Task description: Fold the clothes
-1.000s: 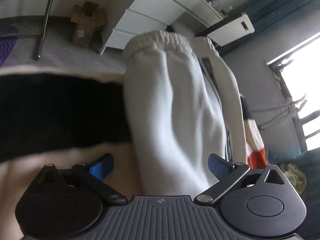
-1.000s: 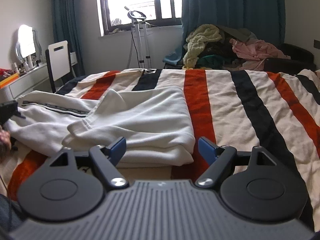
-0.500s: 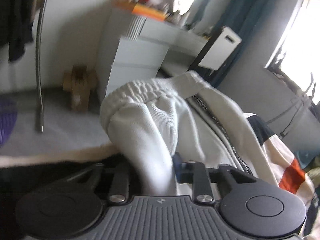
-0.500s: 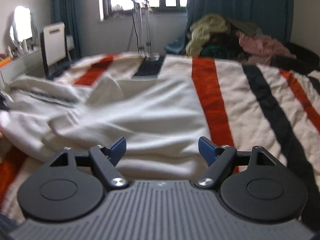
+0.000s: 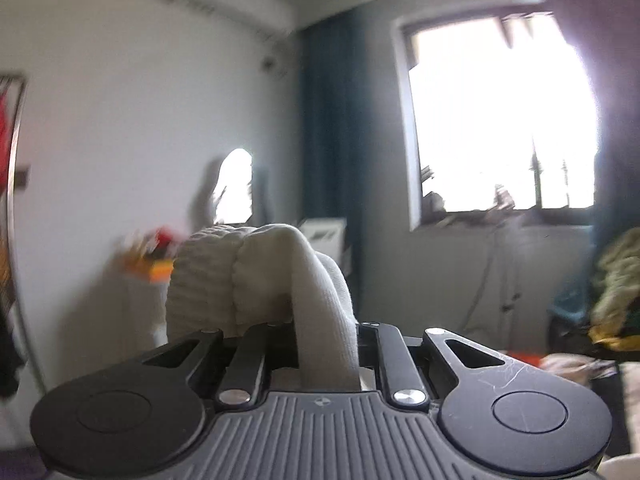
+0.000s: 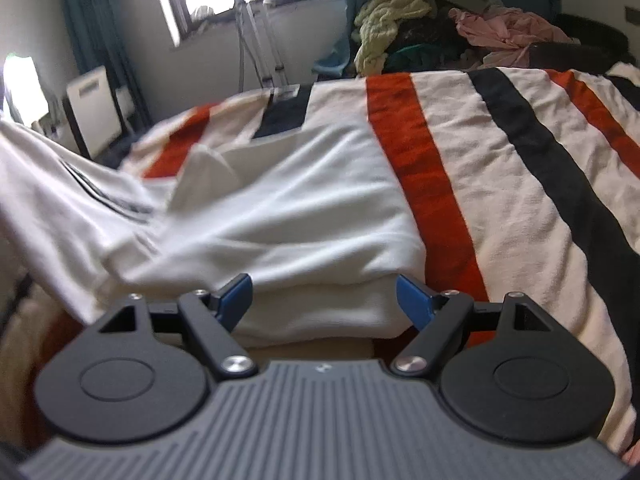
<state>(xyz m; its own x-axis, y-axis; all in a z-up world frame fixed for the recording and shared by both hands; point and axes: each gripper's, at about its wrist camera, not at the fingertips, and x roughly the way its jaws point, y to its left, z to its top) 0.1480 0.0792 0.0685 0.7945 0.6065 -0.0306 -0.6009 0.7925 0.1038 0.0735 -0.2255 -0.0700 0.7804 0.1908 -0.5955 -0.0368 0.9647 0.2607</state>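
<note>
the left gripper [image 5: 326,344] was closing its jaws on the ribbed end of the white cotton garment [image 6: 288,216], probably lifting it to fold over. the right gripper [image 6: 324,296] hung wide open, holding nothing, at the garment's near edge on the striped blanket [image 6: 520,184].

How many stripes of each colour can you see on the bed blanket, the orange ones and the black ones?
Counted in the right wrist view, on the striped blanket:
Orange stripes: 3
Black stripes: 2
Total: 5 stripes. A dark band at the far right edge may be another black stripe, but it is too cut off to tell.
</note>
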